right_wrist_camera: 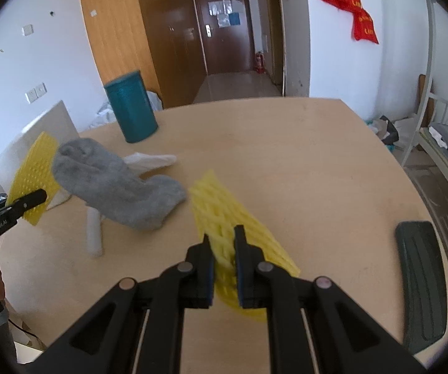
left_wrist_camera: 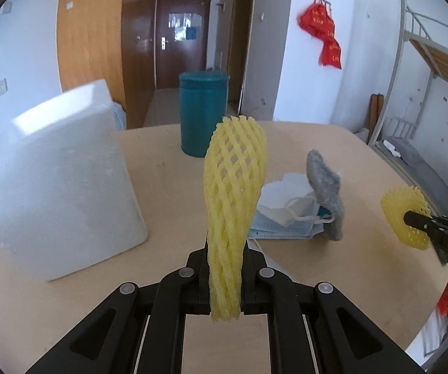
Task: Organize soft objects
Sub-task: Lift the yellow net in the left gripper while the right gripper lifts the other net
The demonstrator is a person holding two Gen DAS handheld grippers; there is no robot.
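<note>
My left gripper (left_wrist_camera: 227,246) is shut on a yellow foam net sleeve (left_wrist_camera: 233,180), which stands up from the jaws above the table (left_wrist_camera: 161,171). At the right edge of that view, my right gripper (left_wrist_camera: 417,221) holds a second yellow net (left_wrist_camera: 395,202). In the right wrist view the right gripper (right_wrist_camera: 223,233) is shut on that net (right_wrist_camera: 220,205), lifted off the table. The left gripper (right_wrist_camera: 38,196) with its net (right_wrist_camera: 36,168) shows at the far left. Between them lie a grey sock (left_wrist_camera: 326,193) (right_wrist_camera: 114,187), a white mask (left_wrist_camera: 286,199) (right_wrist_camera: 152,160) and a blue mask (left_wrist_camera: 280,230).
A teal cylindrical bin (left_wrist_camera: 203,112) (right_wrist_camera: 132,109) stands at the table's far side. A large white foam box (left_wrist_camera: 52,187) fills the left. A white foam roll (right_wrist_camera: 94,233) lies by the sock. A dark flat object (right_wrist_camera: 420,283) is at the table's right edge.
</note>
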